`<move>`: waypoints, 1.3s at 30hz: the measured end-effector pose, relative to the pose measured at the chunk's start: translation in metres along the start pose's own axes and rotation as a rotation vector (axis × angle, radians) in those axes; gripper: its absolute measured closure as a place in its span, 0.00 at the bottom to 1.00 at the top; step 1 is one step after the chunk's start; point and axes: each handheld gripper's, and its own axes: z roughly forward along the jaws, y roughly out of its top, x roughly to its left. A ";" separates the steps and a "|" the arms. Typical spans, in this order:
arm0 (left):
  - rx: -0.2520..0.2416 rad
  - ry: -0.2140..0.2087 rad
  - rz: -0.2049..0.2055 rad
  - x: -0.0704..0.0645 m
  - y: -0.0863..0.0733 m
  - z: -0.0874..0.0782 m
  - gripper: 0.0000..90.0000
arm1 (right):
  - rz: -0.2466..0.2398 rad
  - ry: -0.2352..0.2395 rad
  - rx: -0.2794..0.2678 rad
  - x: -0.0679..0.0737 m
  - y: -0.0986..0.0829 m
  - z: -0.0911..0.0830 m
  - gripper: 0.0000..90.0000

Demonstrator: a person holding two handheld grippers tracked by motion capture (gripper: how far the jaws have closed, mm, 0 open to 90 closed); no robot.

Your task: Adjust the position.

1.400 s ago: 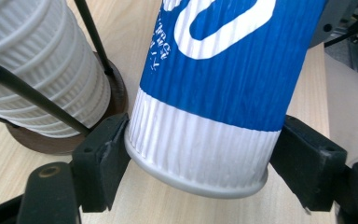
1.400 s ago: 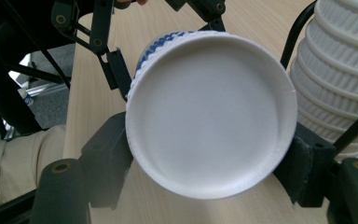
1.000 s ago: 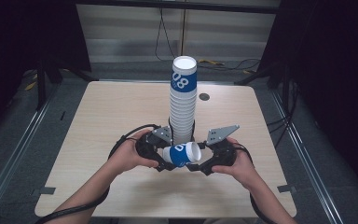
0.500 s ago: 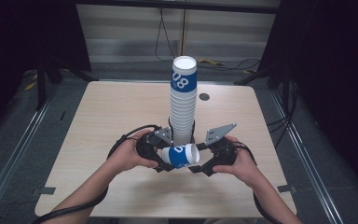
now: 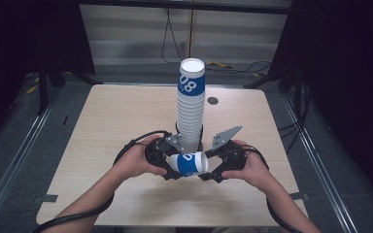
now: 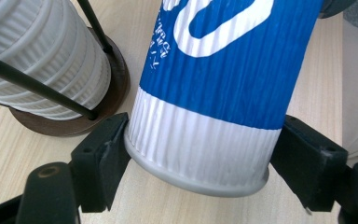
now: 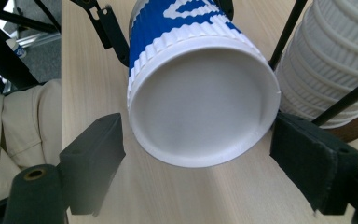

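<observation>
Your tabletop (image 5: 102, 136) carries a tall stack of cups (image 5: 190, 109) at its middle. Just in front of it, the blue-and-white cup (image 5: 189, 163) lies sideways between your hands. Your left hand-held gripper (image 5: 169, 167) clamps its base end. Your right hand-held gripper (image 5: 210, 171) sits spread around the rim, one jaw clear of it.

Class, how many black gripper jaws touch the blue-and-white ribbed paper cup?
2 for certain: both left gripper jaws clamp the blue-and-white ribbed paper cup near its base. The right gripper jaws stand apart at its rim.
</observation>
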 end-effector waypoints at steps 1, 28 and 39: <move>0.007 0.005 0.001 0.000 0.001 0.000 0.26 | -0.004 -0.003 0.015 0.000 0.001 0.000 0.19; 0.073 -0.001 0.034 -0.003 0.013 0.004 0.25 | -0.030 0.010 0.222 -0.001 0.021 0.009 0.23; 0.094 0.004 0.043 -0.005 0.014 0.005 0.25 | -0.039 0.022 0.263 -0.002 0.026 0.011 0.24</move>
